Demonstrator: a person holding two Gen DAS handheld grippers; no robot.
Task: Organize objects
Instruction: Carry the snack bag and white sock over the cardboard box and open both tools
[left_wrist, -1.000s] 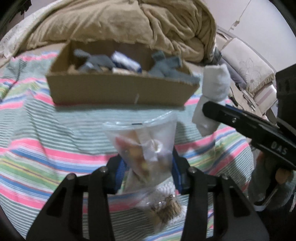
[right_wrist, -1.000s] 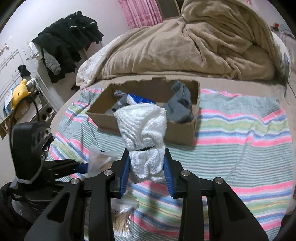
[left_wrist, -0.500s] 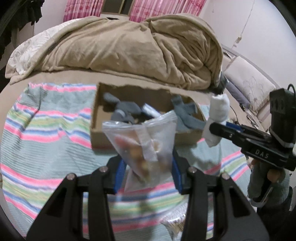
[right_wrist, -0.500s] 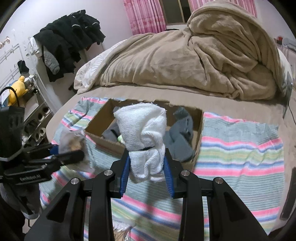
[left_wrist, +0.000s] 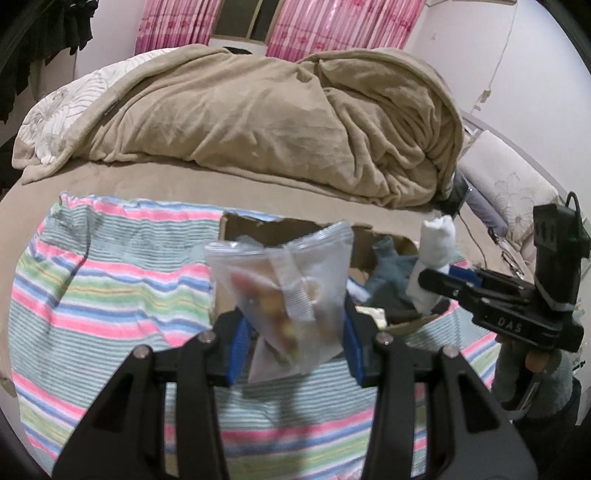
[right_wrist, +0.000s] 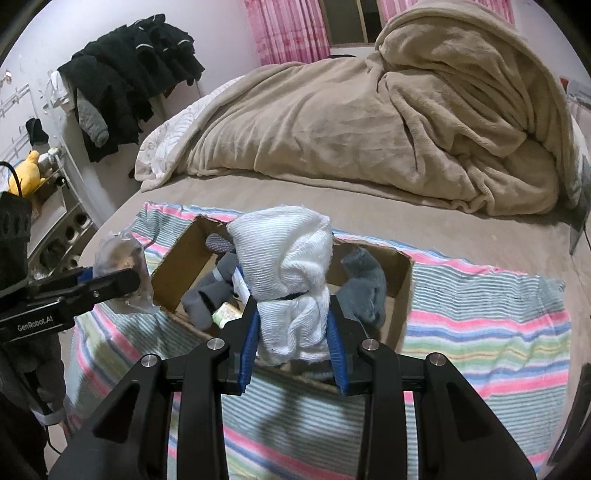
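My left gripper (left_wrist: 293, 341) is shut on a clear zip bag of small items (left_wrist: 284, 291) and holds it in the air near the left end of an open cardboard box (left_wrist: 251, 227). My right gripper (right_wrist: 293, 349) is shut on a rolled white cloth (right_wrist: 288, 280) and holds it above the box (right_wrist: 404, 291). The box holds grey socks (right_wrist: 364, 284) and small packets (right_wrist: 227, 314). It sits on a striped blanket (right_wrist: 480, 317). Each gripper shows in the other's view, the left one (right_wrist: 110, 284) with its bag and the right one (left_wrist: 439, 284) with the cloth (left_wrist: 436, 254).
A heaped tan duvet (left_wrist: 258, 110) lies behind the box across the bed. Dark clothes (right_wrist: 129, 81) hang on a rack at the left wall, with a yellow plush toy (right_wrist: 26, 173) on shelves below. A pillow (left_wrist: 509, 192) lies at the right.
Both grippers have risen and drawn back with their loads, so the box looks smaller and lower. The packet that lay on the blanket under the left gripper has left the view.
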